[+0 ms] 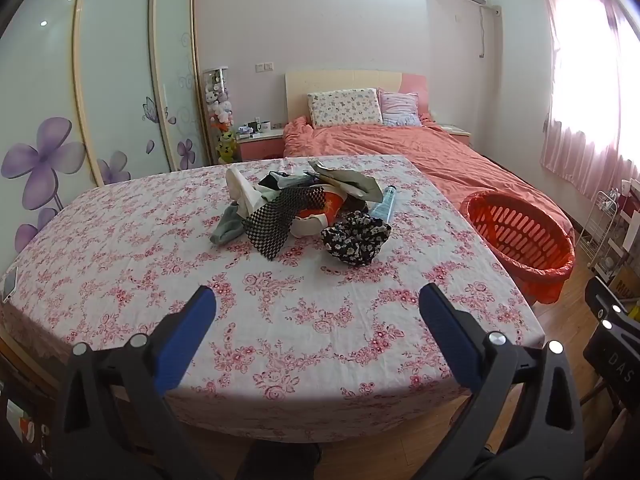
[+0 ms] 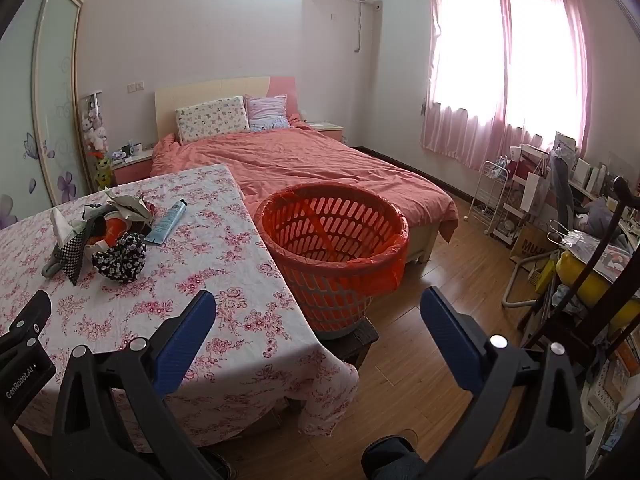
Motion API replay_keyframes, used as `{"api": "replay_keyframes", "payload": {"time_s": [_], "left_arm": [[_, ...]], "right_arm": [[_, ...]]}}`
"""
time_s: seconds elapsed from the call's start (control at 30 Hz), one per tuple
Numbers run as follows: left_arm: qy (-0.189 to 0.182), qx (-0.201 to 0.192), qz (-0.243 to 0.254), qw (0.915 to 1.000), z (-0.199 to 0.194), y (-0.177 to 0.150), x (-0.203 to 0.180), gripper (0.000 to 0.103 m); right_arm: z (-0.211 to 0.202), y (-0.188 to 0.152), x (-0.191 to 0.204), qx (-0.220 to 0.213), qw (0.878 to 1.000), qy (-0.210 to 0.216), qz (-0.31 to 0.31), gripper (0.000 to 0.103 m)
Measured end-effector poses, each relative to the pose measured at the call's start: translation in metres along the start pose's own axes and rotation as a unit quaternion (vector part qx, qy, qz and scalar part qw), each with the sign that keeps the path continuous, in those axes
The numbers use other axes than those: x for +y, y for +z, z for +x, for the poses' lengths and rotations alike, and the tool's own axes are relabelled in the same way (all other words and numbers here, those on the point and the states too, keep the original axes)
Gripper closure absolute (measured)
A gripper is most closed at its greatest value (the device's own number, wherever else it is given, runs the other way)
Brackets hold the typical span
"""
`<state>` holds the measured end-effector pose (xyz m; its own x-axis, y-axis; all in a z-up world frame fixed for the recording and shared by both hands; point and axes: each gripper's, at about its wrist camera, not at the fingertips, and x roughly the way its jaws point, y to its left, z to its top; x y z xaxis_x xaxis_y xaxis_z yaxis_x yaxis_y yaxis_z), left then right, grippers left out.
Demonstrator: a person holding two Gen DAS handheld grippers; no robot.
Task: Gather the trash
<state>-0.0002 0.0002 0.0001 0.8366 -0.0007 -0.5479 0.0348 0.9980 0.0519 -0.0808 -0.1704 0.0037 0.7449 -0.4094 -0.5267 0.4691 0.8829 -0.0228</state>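
Left gripper (image 1: 318,312) wide, empty, above table (image 1: 120,280); right gripper (image 2: 318,314) wide, empty, near basket (image 2: 332,248); trash pile (image 1: 304,212) untouched.

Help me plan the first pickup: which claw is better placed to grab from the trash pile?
Left. The left claw hangs open facing the pile on the table; the right claw, also open, points toward the orange basket beside it.

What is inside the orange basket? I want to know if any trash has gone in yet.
The orange basket shows only its orange liner bag draped over the rim; no trash is visible inside. Its very bottom is hidden by the near wall.
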Motion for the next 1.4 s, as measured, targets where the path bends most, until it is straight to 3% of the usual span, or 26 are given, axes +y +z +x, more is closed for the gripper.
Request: {"api": "replay_keyframes", "payload": {"time_s": [1.4], "left_arm": [[0.001, 0.001, 0.004, 1.0, 0.0013, 0.0009, -0.0024, 0.004]], "right_arm": [[0.0024, -0.0027, 0.001, 0.002, 1.0, 0.002, 0.002, 0.002]]}}
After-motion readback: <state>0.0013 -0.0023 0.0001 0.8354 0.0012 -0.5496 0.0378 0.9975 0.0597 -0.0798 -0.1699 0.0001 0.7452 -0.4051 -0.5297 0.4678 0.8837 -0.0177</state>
